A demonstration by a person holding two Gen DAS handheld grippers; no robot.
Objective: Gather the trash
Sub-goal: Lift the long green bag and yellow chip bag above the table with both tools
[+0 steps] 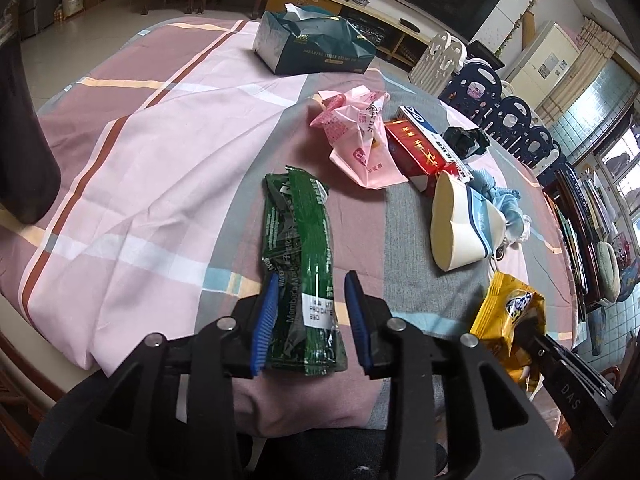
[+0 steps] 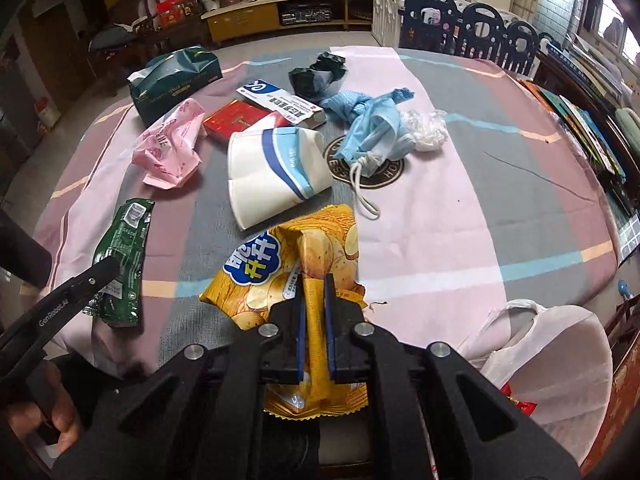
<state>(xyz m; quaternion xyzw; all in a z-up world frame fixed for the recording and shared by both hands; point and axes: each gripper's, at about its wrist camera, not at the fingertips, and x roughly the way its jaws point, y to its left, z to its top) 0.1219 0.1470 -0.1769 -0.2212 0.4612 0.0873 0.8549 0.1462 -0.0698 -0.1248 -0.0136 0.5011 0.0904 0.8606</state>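
A green snack wrapper (image 1: 298, 264) lies on the tablecloth between the blue pads of my left gripper (image 1: 310, 284); the jaws stand open around its near end, and only the left pad seems to touch it. It also shows in the right wrist view (image 2: 122, 256). My right gripper (image 2: 314, 288) is shut on a yellow chip bag (image 2: 296, 264), also seen in the left wrist view (image 1: 508, 320). Other trash lies further out: a crushed paper cup (image 2: 272, 172), a pink bag (image 2: 170, 148), a red box (image 2: 236, 120), a white-and-blue box (image 2: 280, 102), a blue mask (image 2: 376, 128) and a dark crumpled wrapper (image 2: 316, 74).
A dark green tissue box (image 1: 316, 44) stands at the table's far side. A white plastic bag (image 2: 552, 360) hangs open at the table's near right edge. A dark object (image 1: 24, 152) stands at the left. Playpen panels (image 2: 472, 28) and furniture surround the table.
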